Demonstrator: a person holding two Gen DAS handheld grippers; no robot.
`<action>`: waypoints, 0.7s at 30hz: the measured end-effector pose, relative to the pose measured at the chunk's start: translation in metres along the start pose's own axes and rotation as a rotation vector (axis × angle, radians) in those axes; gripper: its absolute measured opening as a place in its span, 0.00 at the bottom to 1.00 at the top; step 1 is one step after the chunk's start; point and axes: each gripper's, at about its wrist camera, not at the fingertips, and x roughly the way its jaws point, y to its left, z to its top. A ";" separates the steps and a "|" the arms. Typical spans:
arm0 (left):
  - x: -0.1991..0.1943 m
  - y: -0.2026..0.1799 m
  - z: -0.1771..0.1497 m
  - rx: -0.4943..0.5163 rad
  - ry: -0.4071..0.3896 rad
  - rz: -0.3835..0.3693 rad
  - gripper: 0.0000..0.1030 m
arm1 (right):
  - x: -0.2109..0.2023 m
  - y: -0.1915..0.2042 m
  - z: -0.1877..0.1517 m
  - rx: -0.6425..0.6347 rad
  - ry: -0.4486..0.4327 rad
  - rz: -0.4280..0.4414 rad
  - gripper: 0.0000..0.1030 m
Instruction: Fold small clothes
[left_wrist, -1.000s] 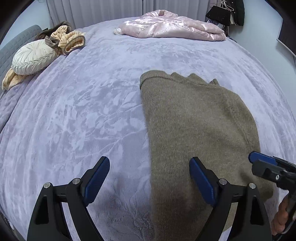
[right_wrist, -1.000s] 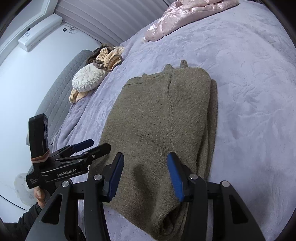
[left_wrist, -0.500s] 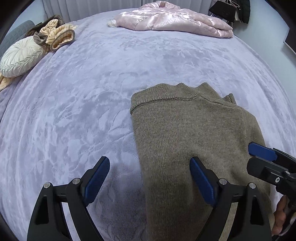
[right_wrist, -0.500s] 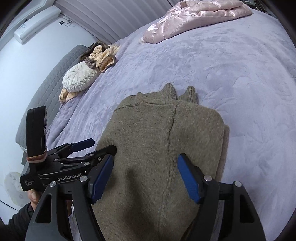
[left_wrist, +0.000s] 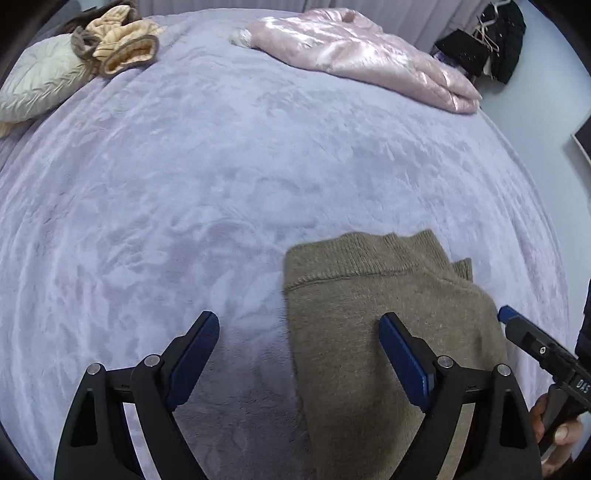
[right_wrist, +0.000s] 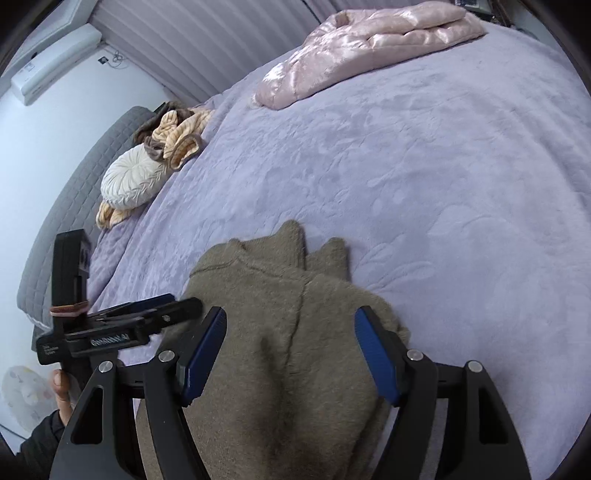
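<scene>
I see the folded olive-brown sweater (left_wrist: 388, 332) lying on the lavender bed (left_wrist: 221, 184) near its front edge, ribbed hem pointing toward the far side. My left tongs (left_wrist: 299, 354) stand wide open, holding nothing: one blue pad over bare bedspread, the other over the knit. My right tongs (right_wrist: 291, 354) are likewise spread wide and empty, straddling the sweater's near part; I cannot tell whether the pads touch the fabric.

Other items lie well apart from the sweater: a pink satin jacket (left_wrist: 354, 55) at the far edge, a cream round cushion (left_wrist: 40, 81) and a tan-and-brown striped garment (left_wrist: 125, 51) at the far left corner. Nothing lies between the tongs and the sweater.

Only the right wrist view shows the grey quilted headboard (right_wrist: 70, 206), the wall air conditioner (right_wrist: 55, 62) and two sleeve cuffs (right_wrist: 314, 247) protruding from the fold. Only the left wrist view shows dark clothes on hangers (left_wrist: 487, 40) beyond the bed.
</scene>
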 end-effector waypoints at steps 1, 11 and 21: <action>-0.008 0.006 -0.003 -0.010 -0.003 -0.018 0.87 | -0.007 -0.003 -0.002 0.013 -0.008 -0.016 0.74; -0.028 0.001 -0.086 0.128 -0.024 0.080 0.87 | -0.064 0.052 -0.071 -0.078 -0.010 0.170 0.77; -0.071 0.043 -0.097 0.031 -0.018 -0.060 0.88 | -0.102 0.023 -0.112 -0.004 -0.029 -0.028 0.80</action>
